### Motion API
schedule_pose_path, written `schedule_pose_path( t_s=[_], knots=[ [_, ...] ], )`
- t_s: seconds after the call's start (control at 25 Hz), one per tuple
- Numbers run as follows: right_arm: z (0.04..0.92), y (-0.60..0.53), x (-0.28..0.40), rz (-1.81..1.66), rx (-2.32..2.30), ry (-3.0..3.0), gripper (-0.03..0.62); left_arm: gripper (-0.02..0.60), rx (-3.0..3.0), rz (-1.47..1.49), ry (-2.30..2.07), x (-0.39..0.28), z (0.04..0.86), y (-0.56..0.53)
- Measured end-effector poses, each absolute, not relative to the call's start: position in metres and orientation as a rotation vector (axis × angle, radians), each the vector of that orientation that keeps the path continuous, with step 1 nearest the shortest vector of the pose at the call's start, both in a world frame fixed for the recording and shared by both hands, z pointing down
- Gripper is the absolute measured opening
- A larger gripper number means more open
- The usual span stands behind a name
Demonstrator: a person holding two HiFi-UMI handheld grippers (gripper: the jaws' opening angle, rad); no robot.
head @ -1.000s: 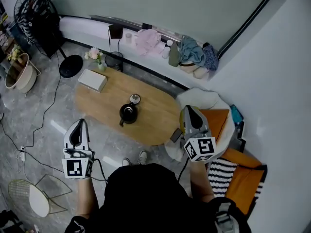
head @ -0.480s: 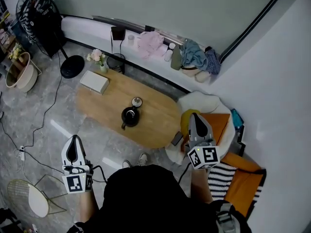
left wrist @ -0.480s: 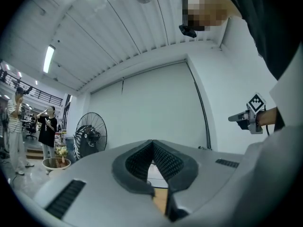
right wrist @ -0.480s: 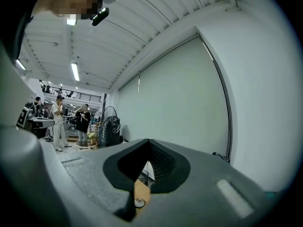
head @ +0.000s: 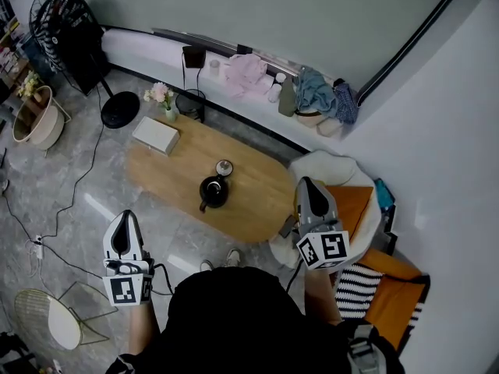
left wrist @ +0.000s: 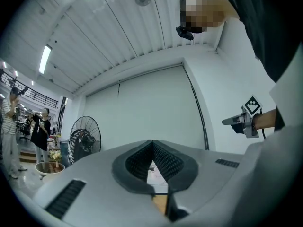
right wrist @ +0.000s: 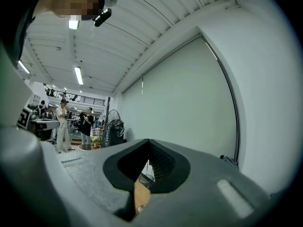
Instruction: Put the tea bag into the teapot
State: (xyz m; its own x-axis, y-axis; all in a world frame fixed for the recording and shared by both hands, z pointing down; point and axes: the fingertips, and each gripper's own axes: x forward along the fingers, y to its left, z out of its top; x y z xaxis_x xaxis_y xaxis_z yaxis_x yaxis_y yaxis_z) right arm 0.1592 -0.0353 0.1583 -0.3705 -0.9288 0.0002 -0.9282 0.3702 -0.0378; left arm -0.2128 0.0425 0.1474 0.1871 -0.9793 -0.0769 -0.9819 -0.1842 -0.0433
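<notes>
A black teapot (head: 213, 192) stands open near the middle of an oval wooden table (head: 168, 174). A small round lid-like piece (head: 224, 167) lies just behind it. I cannot make out a tea bag in any view. My left gripper (head: 125, 218) hangs over the floor, well in front of the table's left end, its jaws shut and empty (left wrist: 152, 148). My right gripper (head: 306, 185) is held off the table's right end, above a white seat, also shut with nothing in it (right wrist: 148, 145). Both are raised, pointing toward the far wall.
A white box (head: 156, 135) and a small vase of flowers (head: 160, 96) stand at the table's far left. A standing fan (head: 66, 33), cables on the floor (head: 47, 232), a white seat with orange cushions (head: 351, 197) and a cluttered ledge (head: 265, 76) surround the table.
My left gripper has sunk lower and nearer to my body. The right gripper has barely shifted. The head view has drifted slightly, and both grippers stay shut.
</notes>
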Motion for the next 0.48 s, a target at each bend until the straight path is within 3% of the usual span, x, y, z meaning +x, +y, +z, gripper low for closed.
schedule_pose_path(
  t_s=[0.48],
  knots=[
    [0.162,-0.046,0.137,-0.072,-1.722,2.620,0.005,0.008,-2.371,0.041,1.943,-0.219,0.147,0.039]
  ],
)
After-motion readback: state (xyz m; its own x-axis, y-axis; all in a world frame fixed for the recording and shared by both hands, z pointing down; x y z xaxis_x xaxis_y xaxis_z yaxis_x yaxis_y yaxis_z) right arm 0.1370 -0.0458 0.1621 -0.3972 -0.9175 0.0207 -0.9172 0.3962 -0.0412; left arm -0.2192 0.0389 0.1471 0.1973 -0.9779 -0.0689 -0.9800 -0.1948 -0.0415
